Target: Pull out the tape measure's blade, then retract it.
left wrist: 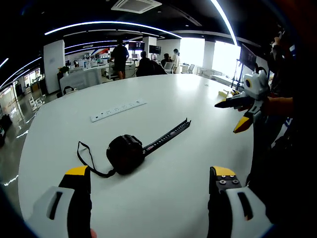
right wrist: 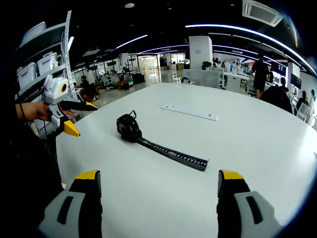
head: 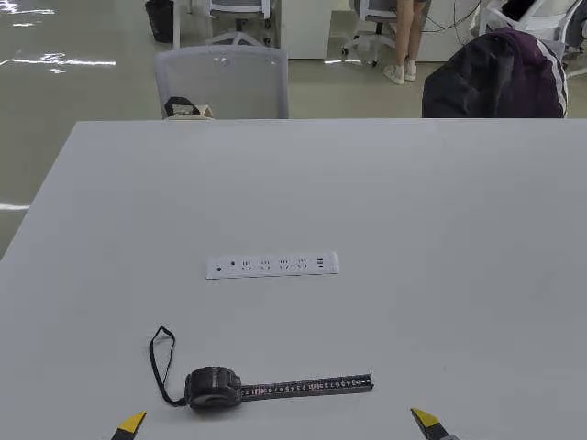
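The tape measure (head: pixel 213 387) lies low and left of centre in the head view. Its long axis runs across the frame, with the case at the left, the blade (head: pixel 307 387) drawn out and pointing right, and the wrist strap (head: pixel 162 359) looping to the upper left. The left gripper (left wrist: pixel 149 171) and right gripper (right wrist: pixel 159 174) both gape wide and hold nothing, clear of it at the lower corners. Bare table (head: pixel 440 229) runs up to its far edge, with a power strip (head: pixel 272 266) lying mid-frame parallel to the blade.

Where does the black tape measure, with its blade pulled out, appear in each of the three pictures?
Head view: black tape measure at bottom centre-left, blade running right.
Left gripper view: centre-left, blade running up-right.
Right gripper view: left of centre, blade running down-right.
Shared landmark: white power strip beyond it.
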Tool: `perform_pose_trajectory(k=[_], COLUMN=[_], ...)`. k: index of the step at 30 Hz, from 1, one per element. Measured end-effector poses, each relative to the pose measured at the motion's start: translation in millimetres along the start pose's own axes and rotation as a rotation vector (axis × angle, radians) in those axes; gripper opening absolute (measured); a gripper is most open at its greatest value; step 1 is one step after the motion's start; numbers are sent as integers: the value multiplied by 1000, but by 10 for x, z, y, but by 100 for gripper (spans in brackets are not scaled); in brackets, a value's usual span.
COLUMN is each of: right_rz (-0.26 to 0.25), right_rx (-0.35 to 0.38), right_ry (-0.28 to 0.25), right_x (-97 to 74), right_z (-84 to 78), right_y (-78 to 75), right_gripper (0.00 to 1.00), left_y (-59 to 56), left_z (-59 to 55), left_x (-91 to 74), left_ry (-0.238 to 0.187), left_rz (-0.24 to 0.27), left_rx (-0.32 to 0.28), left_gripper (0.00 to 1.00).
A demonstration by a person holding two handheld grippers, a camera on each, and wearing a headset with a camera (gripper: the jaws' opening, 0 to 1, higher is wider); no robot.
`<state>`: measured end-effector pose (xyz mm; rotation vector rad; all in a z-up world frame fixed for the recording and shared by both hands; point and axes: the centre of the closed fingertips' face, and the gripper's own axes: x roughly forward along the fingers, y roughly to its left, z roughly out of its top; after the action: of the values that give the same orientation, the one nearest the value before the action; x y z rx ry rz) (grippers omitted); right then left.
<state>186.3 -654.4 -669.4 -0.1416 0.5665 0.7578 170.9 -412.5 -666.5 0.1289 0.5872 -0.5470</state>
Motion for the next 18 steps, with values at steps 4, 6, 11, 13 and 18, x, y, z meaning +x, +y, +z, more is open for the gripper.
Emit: perform_pose_trajectory(k=[4,6,11,13,18], right_rz=[0,-2,-3,-5,-5], right_rx=[12,8,14,16,17], right_ry=[-11,-10,-19,-22,-22], right_x=[2,3,-8,-9,-19], right_z=[20,17,46,48,55], right_y=[7,1,-1,-5,-5], right_gripper=[100,100,100,100,100], left_y=[30,28,28,28,33], left_z=[40,49,47,49,35], left_x=[-7,-11,-21,-25,-20], left_ry=[-18,-18,-20,-22,-28], left_rz=[6,4,4,7,8], left_rx=[-13,-9,-13,-16,-31], left_gripper=[99,99,99,99,99])
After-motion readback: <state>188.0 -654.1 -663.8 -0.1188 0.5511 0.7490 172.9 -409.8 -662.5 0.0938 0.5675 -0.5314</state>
